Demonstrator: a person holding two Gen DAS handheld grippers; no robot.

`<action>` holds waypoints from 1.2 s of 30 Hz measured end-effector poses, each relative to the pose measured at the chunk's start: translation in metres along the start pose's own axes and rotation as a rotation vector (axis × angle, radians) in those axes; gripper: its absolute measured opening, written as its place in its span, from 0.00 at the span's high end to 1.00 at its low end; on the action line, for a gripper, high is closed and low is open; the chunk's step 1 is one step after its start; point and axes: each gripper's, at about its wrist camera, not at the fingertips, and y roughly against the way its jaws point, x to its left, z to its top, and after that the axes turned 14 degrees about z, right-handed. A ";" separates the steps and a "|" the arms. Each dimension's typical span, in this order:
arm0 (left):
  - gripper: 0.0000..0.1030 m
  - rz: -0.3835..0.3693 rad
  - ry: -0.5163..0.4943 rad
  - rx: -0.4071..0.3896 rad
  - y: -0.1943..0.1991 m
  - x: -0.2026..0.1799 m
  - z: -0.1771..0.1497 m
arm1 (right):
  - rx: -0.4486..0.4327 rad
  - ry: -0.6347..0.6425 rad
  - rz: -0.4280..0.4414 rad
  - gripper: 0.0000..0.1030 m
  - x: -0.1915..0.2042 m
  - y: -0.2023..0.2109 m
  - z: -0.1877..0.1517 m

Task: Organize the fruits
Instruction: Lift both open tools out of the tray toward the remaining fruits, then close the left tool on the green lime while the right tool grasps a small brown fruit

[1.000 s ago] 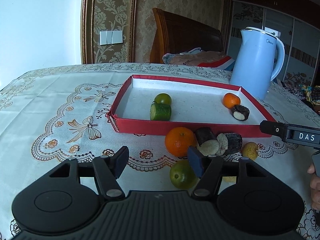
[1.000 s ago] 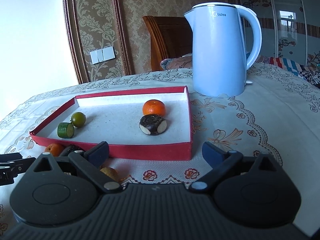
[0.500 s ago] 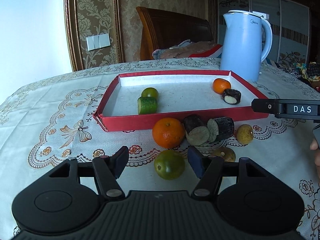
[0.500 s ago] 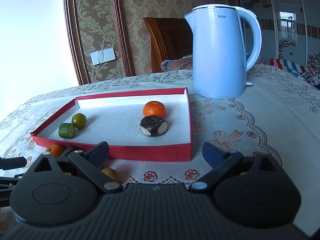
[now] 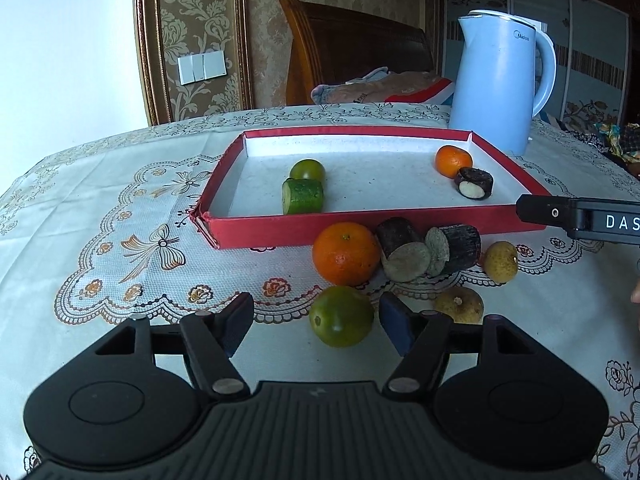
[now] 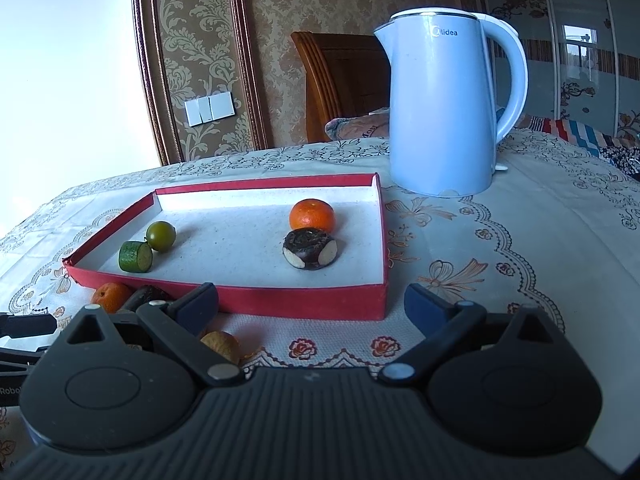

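Left gripper (image 5: 316,326) has its jaws parted and just widening, framing the green citrus (image 5: 341,316) at lower centre without pressing it, lined up for a pick. Right gripper (image 6: 311,303) waits with jaws wide and empty. Just above, the orange (image 5: 346,253) and dark chunks (image 5: 430,249) crowd the red tray (image 5: 360,230) wall, and the kettle (image 5: 500,84) looms upper right.

The tray (image 5: 256,236) sits on the worktop (image 5: 80,208) — 4 fruits inside, more fruits just before it, kettle (image 5: 496,88) behind.
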 end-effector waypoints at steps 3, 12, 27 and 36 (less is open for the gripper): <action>0.33 0.001 0.011 0.007 -0.001 0.002 0.001 | 0.016 0.007 0.013 0.05 0.002 0.002 -0.002; 0.33 0.003 0.009 0.018 -0.003 0.002 0.001 | 0.136 0.107 0.085 0.16 0.023 -0.004 -0.013; 0.33 0.000 0.015 0.022 -0.003 0.003 0.002 | 0.208 0.106 0.101 0.30 0.028 -0.023 -0.011; 0.33 0.016 0.028 0.014 -0.003 0.003 0.002 | 0.218 0.120 0.085 0.39 0.031 -0.027 -0.011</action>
